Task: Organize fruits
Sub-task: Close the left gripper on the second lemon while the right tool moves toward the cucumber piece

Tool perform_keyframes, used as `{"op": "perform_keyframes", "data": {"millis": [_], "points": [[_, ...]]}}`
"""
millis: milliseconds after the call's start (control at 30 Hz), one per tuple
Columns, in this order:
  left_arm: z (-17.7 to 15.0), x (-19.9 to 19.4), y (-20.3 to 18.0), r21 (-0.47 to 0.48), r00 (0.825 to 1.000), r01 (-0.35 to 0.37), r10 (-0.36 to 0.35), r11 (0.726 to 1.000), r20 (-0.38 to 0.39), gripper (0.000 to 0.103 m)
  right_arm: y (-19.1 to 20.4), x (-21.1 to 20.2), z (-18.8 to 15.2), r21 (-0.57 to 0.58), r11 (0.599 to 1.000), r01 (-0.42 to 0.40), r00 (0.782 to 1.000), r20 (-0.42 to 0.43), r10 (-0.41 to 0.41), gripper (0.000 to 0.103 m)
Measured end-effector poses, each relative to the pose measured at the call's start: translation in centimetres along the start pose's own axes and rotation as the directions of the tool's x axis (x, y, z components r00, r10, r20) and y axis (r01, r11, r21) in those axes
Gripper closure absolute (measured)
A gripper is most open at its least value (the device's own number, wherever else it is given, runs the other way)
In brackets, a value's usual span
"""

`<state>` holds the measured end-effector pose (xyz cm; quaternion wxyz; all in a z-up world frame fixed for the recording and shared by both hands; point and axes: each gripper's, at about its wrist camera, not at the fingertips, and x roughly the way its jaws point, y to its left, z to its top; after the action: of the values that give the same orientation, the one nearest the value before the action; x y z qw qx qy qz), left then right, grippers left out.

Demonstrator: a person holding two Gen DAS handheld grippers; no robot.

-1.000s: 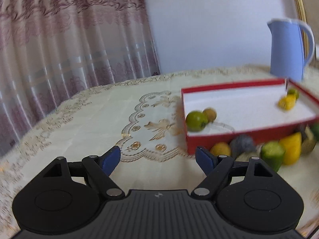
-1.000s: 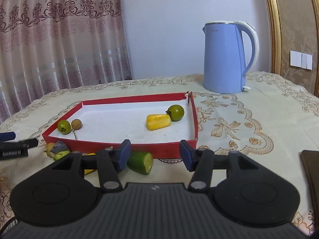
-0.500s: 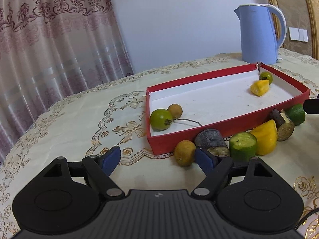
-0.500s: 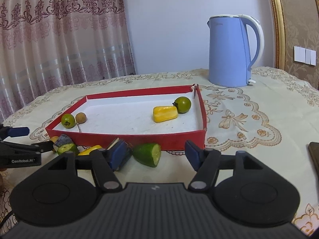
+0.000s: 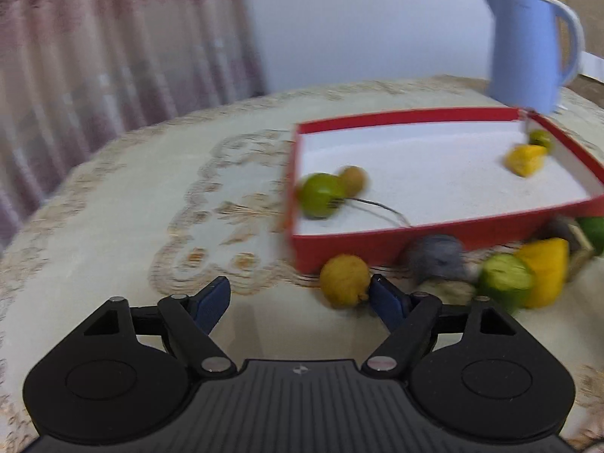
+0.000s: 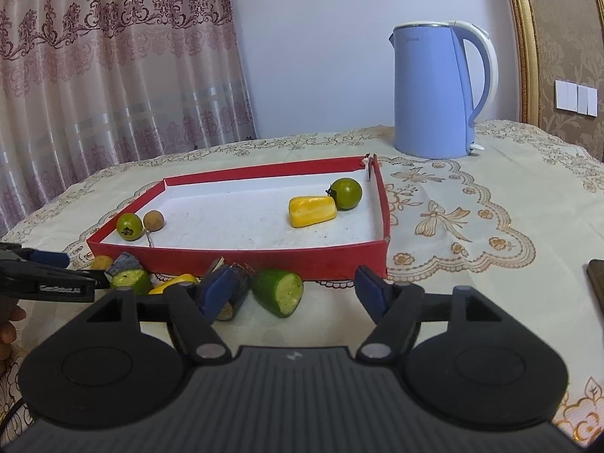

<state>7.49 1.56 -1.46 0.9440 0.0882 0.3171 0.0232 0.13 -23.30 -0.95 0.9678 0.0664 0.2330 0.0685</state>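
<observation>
A red tray (image 6: 241, 260) with a white floor holds a green round fruit (image 6: 129, 226), a brown longan (image 6: 153, 220), a yellow piece (image 6: 312, 210) and a green tomato (image 6: 346, 193). Loose pieces lie in front of it. My right gripper (image 6: 295, 290) is open and its jaws are opening. A cut green piece (image 6: 279, 291) lies between the fingers, untouched, and a dark piece (image 6: 237, 294) lies by the left finger. My left gripper (image 5: 300, 298) is open and its jaws are closing. A yellow round fruit (image 5: 344, 281) sits just inside its right finger. The left view is blurred.
A blue kettle (image 6: 438, 90) stands behind the tray on the embroidered tablecloth (image 6: 472, 226). A dark flat object (image 6: 597, 294) lies at the right edge. More cut pieces, grey (image 5: 438, 256), green (image 5: 506, 279) and yellow (image 5: 547, 271), lie along the tray's front. Curtains hang behind.
My right gripper's fingers have spread, and the cut green piece now lies between them. My left gripper has swung and moved in toward the yellow round fruit.
</observation>
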Motion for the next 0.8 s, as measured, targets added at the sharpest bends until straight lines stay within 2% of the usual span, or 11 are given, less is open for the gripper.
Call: {"op": "perform_keyframes", "data": {"millis": [67, 167, 200, 267, 367, 467, 733, 800], "points": [[-0.3, -0.4, 0.8, -0.016, 1.0, -0.008, 0.008, 1.0, 0.01, 0.027, -0.1, 0.0, 0.0, 0.004, 1.0, -0.001, 1.0, 0.002, 0.001, 0.033], [-0.5, -0.8, 2.2, -0.053, 0.999, 0.04, -0.039, 0.998, 0.026, 0.027, -0.4, 0.2, -0.1, 0.019, 1.0, -0.01, 1.0, -0.004, 0.01, 0.033], [-0.4, -0.8, 2.6, -0.062, 0.998, 0.061, -0.06, 0.996, 0.031, 0.029, -0.4, 0.2, -0.1, 0.021, 1.0, -0.01, 1.0, -0.006, 0.01, 0.033], [-0.2, -0.6, 2.9, -0.068, 0.994, 0.106, -0.105, 0.992, 0.027, 0.044, -0.5, 0.2, -0.2, 0.025, 1.0, -0.01, 1.0, -0.006, 0.01, 0.033], [-0.1, -0.2, 2.9, -0.088, 0.982, 0.188, -0.189, 0.978, -0.002, 0.045, -0.6, 0.2, -0.2, 0.032, 0.999, -0.01, 1.0, -0.007, 0.01, 0.033], [-0.5, 0.1, 2.7, -0.092, 0.983, 0.184, -0.185, 0.979, -0.004, 0.05, -0.7, 0.4, -0.2, 0.036, 0.999, -0.012, 1.0, -0.012, 0.013, 0.033], [-0.1, 0.5, 2.2, -0.085, 0.983, 0.182, -0.182, 0.98, 0.006, 0.054, -0.6, 0.4, -0.2, 0.037, 0.999, -0.01, 1.0, -0.015, 0.011, 0.033], [0.0, 0.6, 2.3, -0.087, 0.982, 0.188, -0.188, 0.978, 0.013, 0.065, -0.6, 0.4, -0.3, 0.034, 0.999, -0.007, 1.0, -0.015, 0.008, 0.033]]}}
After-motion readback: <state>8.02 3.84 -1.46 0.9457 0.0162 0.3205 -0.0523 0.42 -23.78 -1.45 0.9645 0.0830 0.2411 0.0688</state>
